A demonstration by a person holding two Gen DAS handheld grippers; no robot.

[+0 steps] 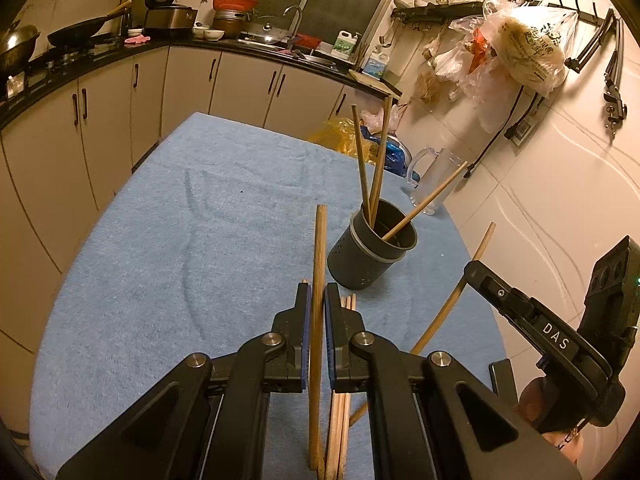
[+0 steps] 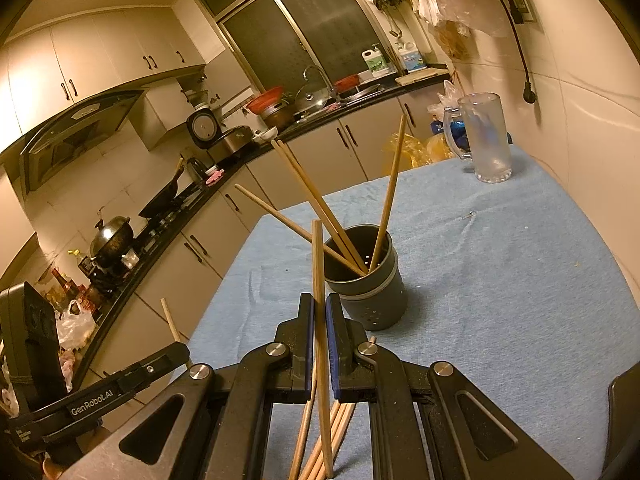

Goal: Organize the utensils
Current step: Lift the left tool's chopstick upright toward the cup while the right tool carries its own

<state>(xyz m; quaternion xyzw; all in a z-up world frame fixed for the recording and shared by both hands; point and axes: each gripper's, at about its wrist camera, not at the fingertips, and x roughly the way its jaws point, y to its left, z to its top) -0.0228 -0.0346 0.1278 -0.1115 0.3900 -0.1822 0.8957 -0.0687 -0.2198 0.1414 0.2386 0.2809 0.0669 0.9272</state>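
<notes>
A dark grey perforated utensil holder [image 1: 370, 254] stands on the blue cloth and holds several wooden chopsticks [image 1: 374, 160]. It also shows in the right wrist view [image 2: 366, 286]. My left gripper [image 1: 318, 300] is shut on one wooden chopstick [image 1: 318, 256], held upright just left of the holder. My right gripper [image 2: 319, 312] is shut on another wooden chopstick [image 2: 319, 264], upright in front of the holder. Several loose chopsticks [image 1: 340, 420] lie on the cloth below both grippers; they also show in the right wrist view [image 2: 320, 440].
A clear glass mug [image 2: 484, 140] stands at the table's far corner by the wall. Yellow and blue plastic bags [image 1: 348, 136] lie beyond the far edge. The blue cloth [image 1: 180, 220] covers the table. A kitchen counter with cabinets runs along the left and back.
</notes>
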